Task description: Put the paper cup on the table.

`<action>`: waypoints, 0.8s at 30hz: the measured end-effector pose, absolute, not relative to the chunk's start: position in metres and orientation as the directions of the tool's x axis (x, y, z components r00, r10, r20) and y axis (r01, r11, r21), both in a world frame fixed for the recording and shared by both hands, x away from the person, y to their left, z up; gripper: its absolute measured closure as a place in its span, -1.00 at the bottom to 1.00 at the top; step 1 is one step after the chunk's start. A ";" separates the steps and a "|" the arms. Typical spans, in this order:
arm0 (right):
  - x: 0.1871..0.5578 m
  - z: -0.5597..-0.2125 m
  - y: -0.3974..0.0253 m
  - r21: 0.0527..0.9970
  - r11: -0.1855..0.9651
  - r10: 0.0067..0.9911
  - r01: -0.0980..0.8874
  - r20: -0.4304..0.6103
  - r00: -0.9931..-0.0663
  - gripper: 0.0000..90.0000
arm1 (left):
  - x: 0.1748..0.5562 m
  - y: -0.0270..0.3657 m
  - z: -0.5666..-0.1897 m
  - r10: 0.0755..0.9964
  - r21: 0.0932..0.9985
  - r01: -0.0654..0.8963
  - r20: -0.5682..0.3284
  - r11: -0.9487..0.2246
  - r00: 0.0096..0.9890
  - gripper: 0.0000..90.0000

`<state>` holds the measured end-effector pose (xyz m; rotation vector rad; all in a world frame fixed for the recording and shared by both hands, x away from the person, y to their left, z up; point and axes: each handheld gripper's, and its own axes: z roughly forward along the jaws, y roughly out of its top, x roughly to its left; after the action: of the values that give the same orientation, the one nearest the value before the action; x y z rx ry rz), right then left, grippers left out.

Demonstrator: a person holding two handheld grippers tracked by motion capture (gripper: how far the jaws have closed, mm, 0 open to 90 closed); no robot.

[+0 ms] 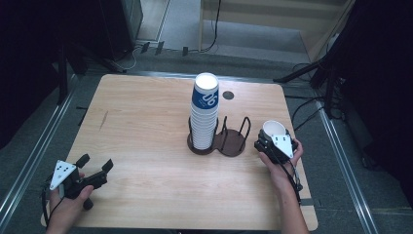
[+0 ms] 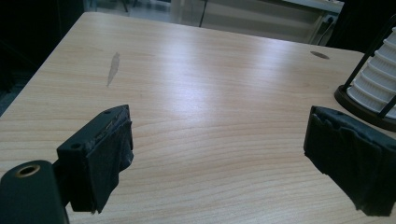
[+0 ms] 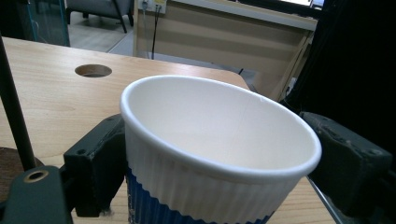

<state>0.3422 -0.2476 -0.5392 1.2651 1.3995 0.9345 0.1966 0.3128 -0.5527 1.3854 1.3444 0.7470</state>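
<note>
Black padded jaws on the left gripper (image 1: 96,168) are spread wide and hold nothing; it rests at about 8 o'clock on the tabletop (image 1: 146,126), near the person's edge, aimed up toward the middle, probably parked while the other hand works. In the left gripper view the bare wood runs out between its jaws, with a grey smear (image 2: 112,68) farther off and the holder's base just entering at 3 o'clock. Right gripper (image 1: 269,138) sits at about 4 o'clock on the tabletop, pinching a single paper cup (image 3: 212,149) across its ribbed wall, one jaw on each side, rim up and mouth open; white inside, blue band low down. Cup is upright, just beside the wooden cup holder (image 1: 233,141), right of its empty ring; cannot tell whether it touches the wood or is lifted. My guess is that the side grip keeps the cup level so it can go into that free ring or onto the stack. Cup stack (image 1: 204,114) stands tall in the holder's left ring, centre of the tabletop, penned in by black wire uprights so it doesn't topple. Beyond it, a round cable hole (image 1: 227,95) toward 12 o'clock. Surface is light wood laminate with rounded corners. Around it grey carpet, cables (image 1: 302,109), dark stands at both sides, a pale wooden bench (image 1: 272,19) at the far end.
</note>
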 end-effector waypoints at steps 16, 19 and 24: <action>0.337 -0.529 -0.257 0.956 0.067 0.998 0.284 -0.057 -0.041 -1.00 | 0.198 0.313 -0.553 0.958 0.929 0.339 -0.222 0.150 0.183 -0.80; 0.335 -0.525 -0.258 0.957 0.055 0.998 0.286 -0.044 -0.047 -1.00 | 0.198 0.313 -0.553 0.958 0.930 0.337 -0.220 0.149 0.184 -0.80; 0.330 -0.516 -0.255 0.959 0.051 0.998 0.278 -0.037 -0.056 -1.00 | 0.198 0.313 -0.553 0.958 0.928 0.342 -0.219 0.147 0.184 -0.80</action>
<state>0.3304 -0.2551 -0.5158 1.3559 1.4740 1.0655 0.1982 0.3132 -0.5525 1.3940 1.3548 0.7319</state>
